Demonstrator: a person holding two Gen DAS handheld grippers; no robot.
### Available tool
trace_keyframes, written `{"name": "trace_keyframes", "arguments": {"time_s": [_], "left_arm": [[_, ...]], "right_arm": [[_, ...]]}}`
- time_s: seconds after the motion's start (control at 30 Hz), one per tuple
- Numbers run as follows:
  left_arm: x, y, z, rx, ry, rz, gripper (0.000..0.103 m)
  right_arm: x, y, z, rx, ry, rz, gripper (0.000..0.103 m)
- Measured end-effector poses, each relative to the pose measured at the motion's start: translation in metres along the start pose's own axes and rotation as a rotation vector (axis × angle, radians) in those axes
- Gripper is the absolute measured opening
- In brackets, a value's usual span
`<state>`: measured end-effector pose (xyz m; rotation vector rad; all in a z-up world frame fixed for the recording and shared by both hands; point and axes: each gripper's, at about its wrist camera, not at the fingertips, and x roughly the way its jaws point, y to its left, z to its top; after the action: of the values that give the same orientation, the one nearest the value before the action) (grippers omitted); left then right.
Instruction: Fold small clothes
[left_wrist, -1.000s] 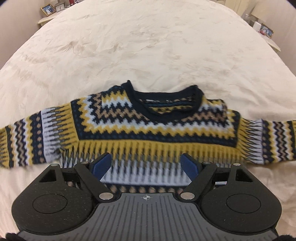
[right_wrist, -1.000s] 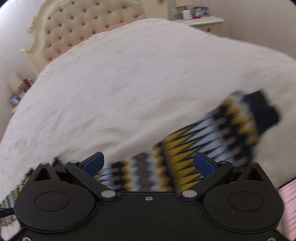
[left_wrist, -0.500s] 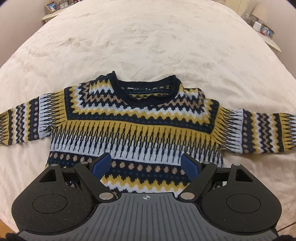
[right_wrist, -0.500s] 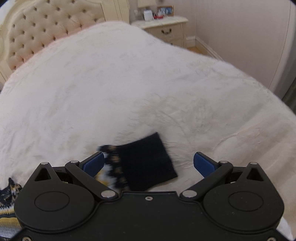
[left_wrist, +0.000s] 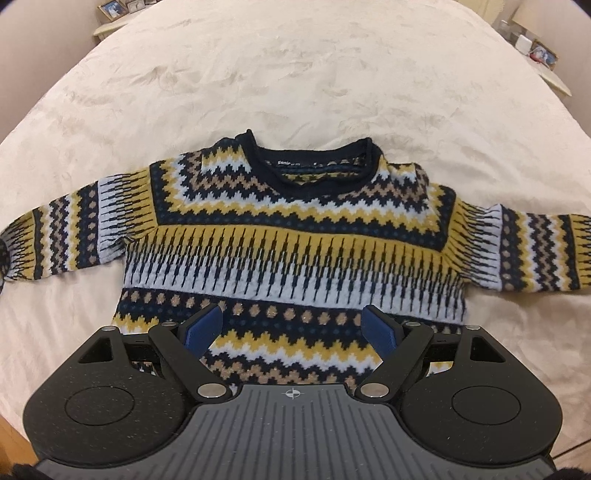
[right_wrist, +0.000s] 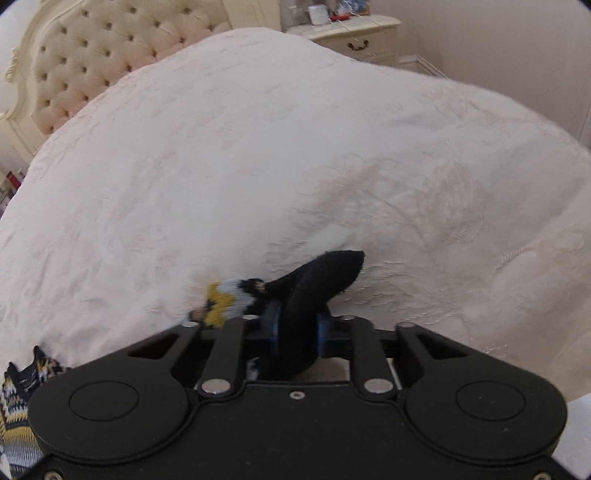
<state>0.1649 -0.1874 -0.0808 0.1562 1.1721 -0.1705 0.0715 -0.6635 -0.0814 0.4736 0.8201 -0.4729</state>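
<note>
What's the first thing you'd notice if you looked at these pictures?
The zigzag sweater in yellow, navy and white, lying flat with its sleeves spread on the cream bedspread. Then the right gripper, whose jaws have just been closing and now pinch the sweater's dark cuff. The left gripper hangs open over the sweater's lower part.

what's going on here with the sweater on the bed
A person with a gripper in each hand is starting to fold a small patterned sweater spread flat on a cream bedspread. The right gripper has just closed on the dark cuff of one sleeve. The left gripper hovers open over the hem, holding nothing.
</note>
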Motion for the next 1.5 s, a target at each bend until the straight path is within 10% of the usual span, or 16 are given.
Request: {"name": "trace_keyframes", "arguments": {"time_s": [0.47,0.8,1.03,1.5], "left_arm": [[0.019,0.09,-0.013,0.09,-0.026,-0.11,0.081],[0.027,0.2,0.008,0.054,-0.064,-0.102,0.082],[0.032,0.249,0.012,-0.012,-0.043,-0.069,0.082],[0.049,0.244,0.023,-0.027,-0.033,-0.066,0.082]], "right_arm": [[-0.095,0.168,0.005,-0.014,-0.116,0.279,0.023],[-0.049,0.377,-0.063,-0.137,0.012,0.574,0.023],[0.018,0.478,-0.129,-0.244,0.152,0.631,0.024],[0.039,0.529,-0.202,-0.4,0.239,0.642,0.063]]}}
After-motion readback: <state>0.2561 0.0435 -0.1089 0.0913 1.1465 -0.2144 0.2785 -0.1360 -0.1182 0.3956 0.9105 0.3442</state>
